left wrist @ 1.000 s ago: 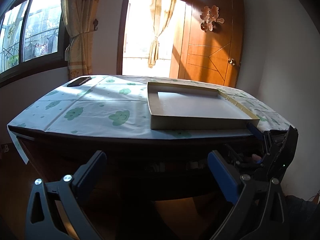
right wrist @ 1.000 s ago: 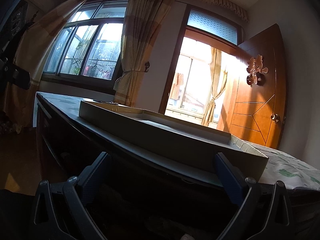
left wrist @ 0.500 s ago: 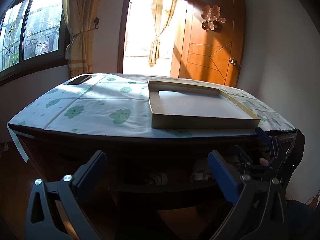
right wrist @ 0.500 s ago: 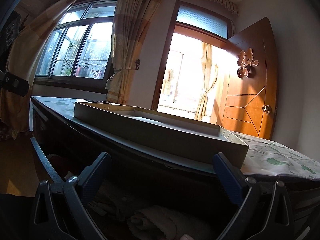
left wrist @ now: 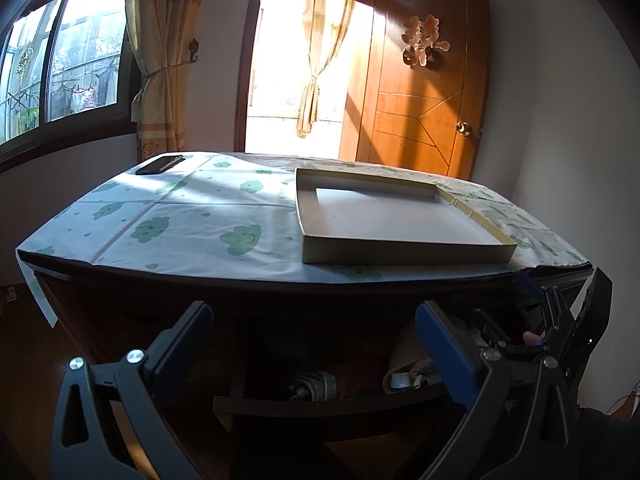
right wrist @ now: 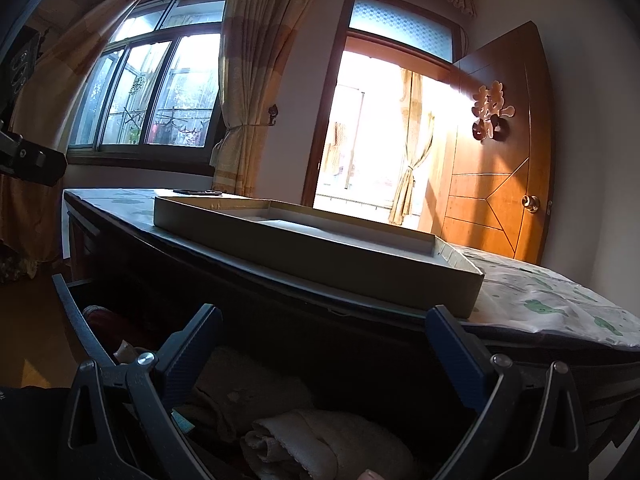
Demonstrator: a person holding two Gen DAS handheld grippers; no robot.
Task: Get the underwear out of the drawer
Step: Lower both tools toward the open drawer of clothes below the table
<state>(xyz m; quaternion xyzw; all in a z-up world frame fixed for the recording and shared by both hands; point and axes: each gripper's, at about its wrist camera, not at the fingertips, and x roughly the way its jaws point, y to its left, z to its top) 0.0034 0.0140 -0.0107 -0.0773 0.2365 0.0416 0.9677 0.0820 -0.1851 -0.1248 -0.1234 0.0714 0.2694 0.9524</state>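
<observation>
Right hand-held gripper (right wrist: 320,344) spread above open drawer (right wrist: 76,316), folded underwear (right wrist: 320,436) below

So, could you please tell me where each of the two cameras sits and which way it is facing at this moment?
Left wrist: on the left claw, facing the table front, open drawer and cardboard tray; the right claw shows at right.
Right wrist: on the right claw, low over the drawer's folded cloths, looking up along the table edge; a fingertip shows.
Shared: tray, wooden door, curtains, window.
</observation>
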